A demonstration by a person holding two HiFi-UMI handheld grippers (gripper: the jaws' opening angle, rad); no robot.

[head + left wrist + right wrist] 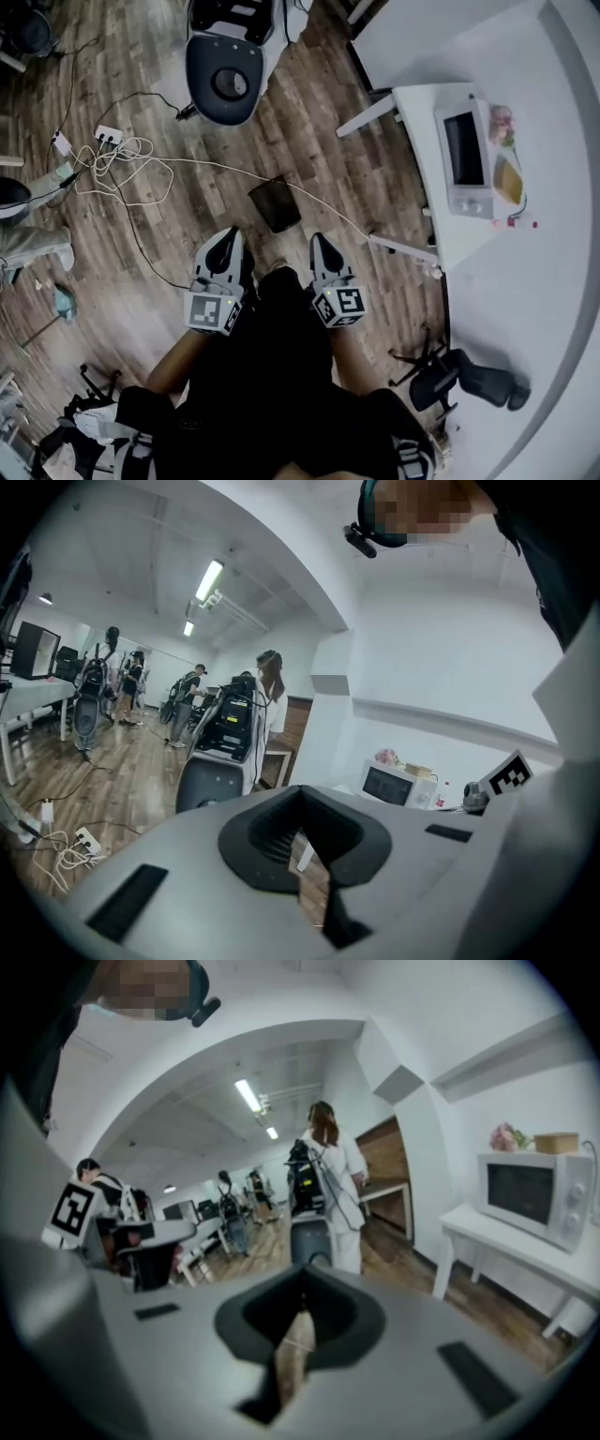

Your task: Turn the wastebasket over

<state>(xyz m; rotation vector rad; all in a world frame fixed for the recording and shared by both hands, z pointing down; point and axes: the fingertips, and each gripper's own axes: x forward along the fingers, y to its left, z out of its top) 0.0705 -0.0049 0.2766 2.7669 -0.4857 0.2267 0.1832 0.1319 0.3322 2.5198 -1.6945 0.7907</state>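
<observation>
The wastebasket (275, 204) is a small black mesh bin standing on the wooden floor, seen in the head view just ahead of both grippers. My left gripper (228, 238) is a short way to its near left and my right gripper (320, 243) to its near right; neither touches it. Both have their jaws together with nothing between them. In the left gripper view the left gripper (300, 797) points across the room, and the right gripper (302, 1299) does the same in its own view. The gripper bodies hide the basket in both.
A white cable (328, 211) runs over the floor past the basket to a white table (417, 122) bearing a microwave (466, 150). A wheeled machine base (225, 80) stands beyond, tangled cords (122, 169) lie at left, an office chair (459, 375) at near right.
</observation>
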